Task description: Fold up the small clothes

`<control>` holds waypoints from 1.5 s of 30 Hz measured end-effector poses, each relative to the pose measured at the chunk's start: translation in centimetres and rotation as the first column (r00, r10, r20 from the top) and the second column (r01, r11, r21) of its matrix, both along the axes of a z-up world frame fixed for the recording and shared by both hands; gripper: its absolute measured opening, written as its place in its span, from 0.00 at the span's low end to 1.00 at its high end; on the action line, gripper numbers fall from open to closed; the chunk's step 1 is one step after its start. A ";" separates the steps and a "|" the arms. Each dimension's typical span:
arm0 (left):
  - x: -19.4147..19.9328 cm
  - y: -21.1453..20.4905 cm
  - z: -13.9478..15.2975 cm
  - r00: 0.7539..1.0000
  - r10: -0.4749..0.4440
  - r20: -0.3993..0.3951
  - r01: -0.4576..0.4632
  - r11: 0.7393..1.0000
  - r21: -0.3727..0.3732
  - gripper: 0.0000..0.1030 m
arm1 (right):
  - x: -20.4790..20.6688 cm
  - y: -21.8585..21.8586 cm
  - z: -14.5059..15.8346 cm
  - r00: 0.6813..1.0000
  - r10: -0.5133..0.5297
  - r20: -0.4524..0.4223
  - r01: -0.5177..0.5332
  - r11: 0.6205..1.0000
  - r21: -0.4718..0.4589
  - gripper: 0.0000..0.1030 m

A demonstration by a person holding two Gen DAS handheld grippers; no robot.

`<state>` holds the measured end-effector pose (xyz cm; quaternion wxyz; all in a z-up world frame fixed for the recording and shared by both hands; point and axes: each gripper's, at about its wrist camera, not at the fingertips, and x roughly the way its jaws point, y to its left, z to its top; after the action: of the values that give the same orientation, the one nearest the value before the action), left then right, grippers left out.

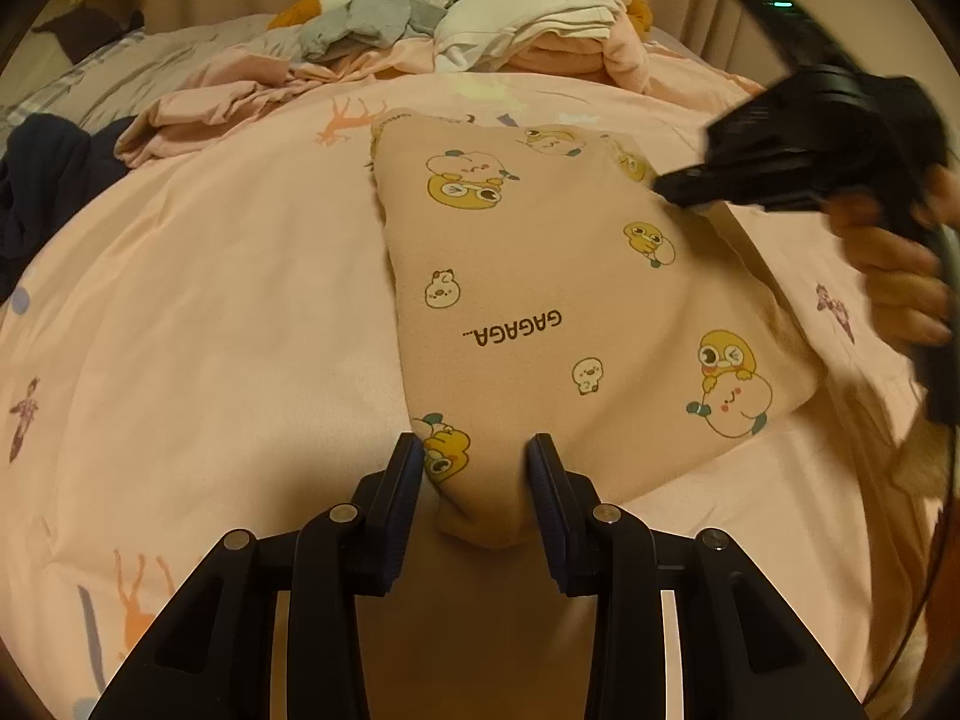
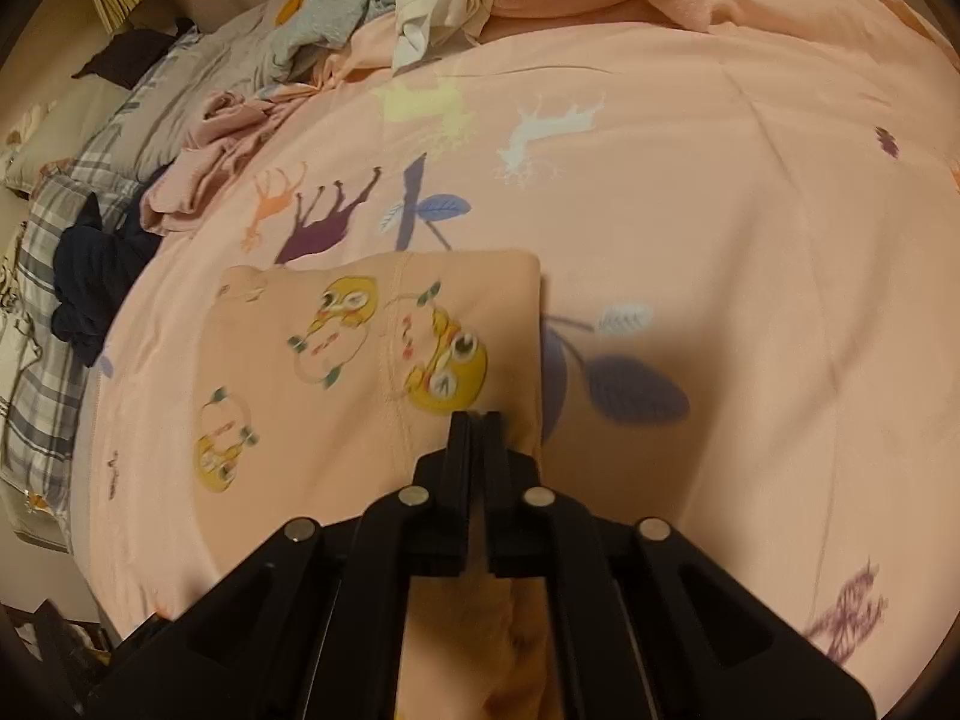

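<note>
Garment corner [image 1: 480, 510] is straddled by spread left gripper [image 1: 477, 450]; right gripper [image 2: 476, 420], pressed together, pins the far edge.

Dim, warm orange indoor light in both views, no glare. Heavy fisheye bend — the duvet [image 1: 210, 300] bulges, black vignette in every corner. Left wrist view sharp on the printed garment [image 1: 540, 300]; the right gripper [image 1: 678, 186] and its hand [image 1: 894, 276] smeared by motion blur. Right wrist view soft overall, prints fuzzy. Gripper shadows fall on the duvet just ahead of the fingers [image 2: 462, 456] — light from behind.
</note>
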<state>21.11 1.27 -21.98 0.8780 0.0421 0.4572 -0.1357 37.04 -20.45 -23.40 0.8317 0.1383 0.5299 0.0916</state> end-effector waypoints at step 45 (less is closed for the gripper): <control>-18.1 -2.4 21.5 0.908 0.081 0.411 -0.044 0.994 -0.099 0.98 | -33.5 -2.2 18.6 0.867 -0.126 0.482 0.228 0.960 -0.160 0.91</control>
<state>2.99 -1.14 -0.46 0.9597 0.0168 0.2556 -0.1153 3.58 -22.60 -4.78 0.9494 0.0712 0.3057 -0.0116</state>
